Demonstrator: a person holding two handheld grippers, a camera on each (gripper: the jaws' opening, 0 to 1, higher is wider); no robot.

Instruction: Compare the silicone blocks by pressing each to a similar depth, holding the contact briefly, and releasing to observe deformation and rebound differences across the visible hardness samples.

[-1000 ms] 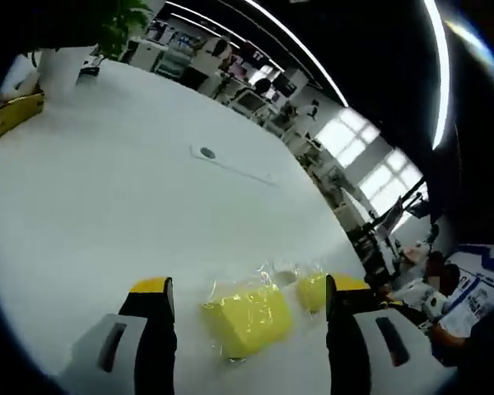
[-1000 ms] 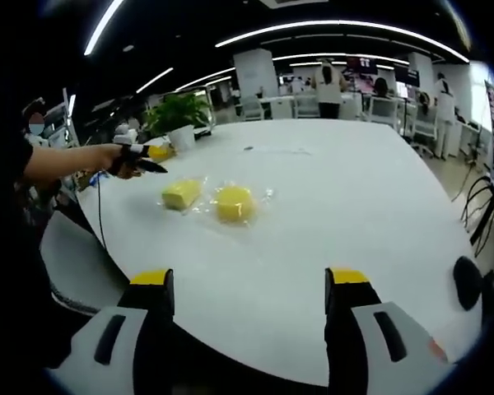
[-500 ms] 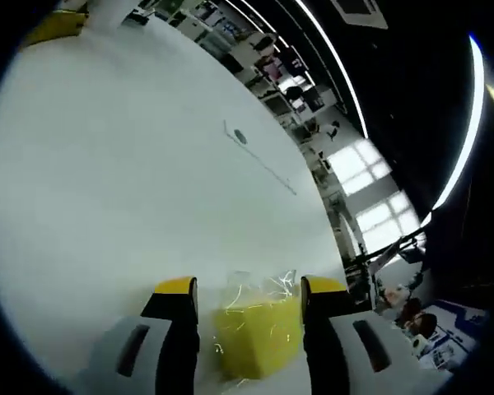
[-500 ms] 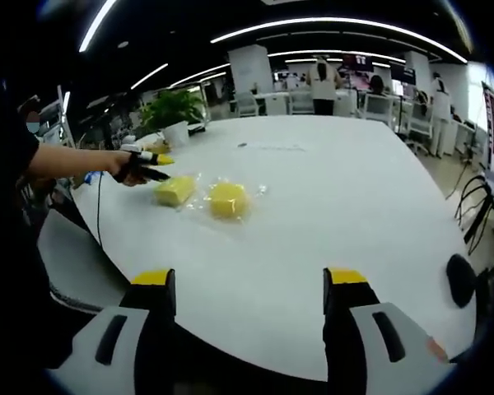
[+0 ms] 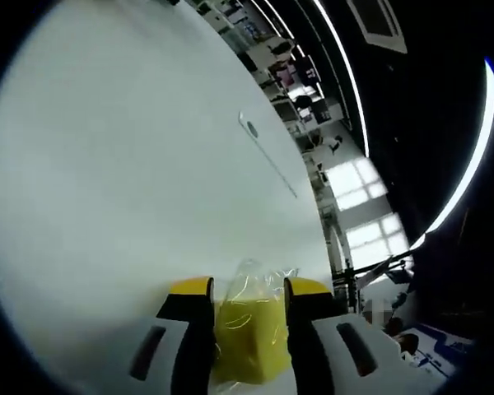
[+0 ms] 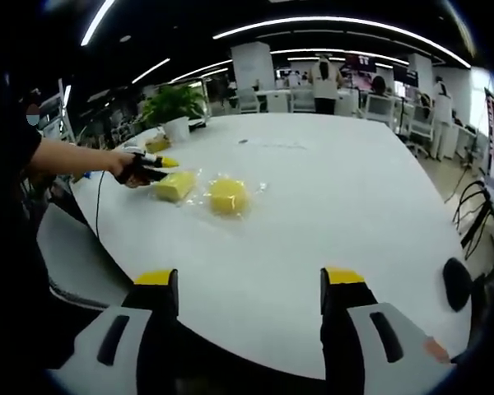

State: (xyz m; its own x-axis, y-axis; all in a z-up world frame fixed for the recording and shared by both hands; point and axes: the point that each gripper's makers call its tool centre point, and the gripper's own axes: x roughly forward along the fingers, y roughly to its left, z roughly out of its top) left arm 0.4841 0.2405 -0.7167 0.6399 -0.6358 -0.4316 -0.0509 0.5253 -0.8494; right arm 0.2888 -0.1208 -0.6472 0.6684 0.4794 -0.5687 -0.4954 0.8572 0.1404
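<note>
A yellow silicone block [image 5: 249, 339] in clear plastic wrap sits between my left gripper's [image 5: 249, 290] jaws, which press on its two sides. In the right gripper view this same block [image 6: 174, 186] lies on the white table [image 6: 313, 214], with a person's hand holding the left gripper [image 6: 155, 167] against it. A second wrapped yellow block [image 6: 228, 196], rounder, lies just to its right. My right gripper [image 6: 249, 280] hangs open over the table's near edge, well short of both blocks, with nothing between its jaws.
A potted plant [image 6: 177, 115] stands at the table's far left corner. A small round grommet [image 5: 250, 127] is set in the tabletop. A dark round seat [image 6: 454, 284] sits off the right edge. People stand and sit at desks behind the table.
My left gripper's jaws have narrowed from wide apart to pressing on the yellow block, and its view has tipped lower toward the table. The right gripper has barely shifted.
</note>
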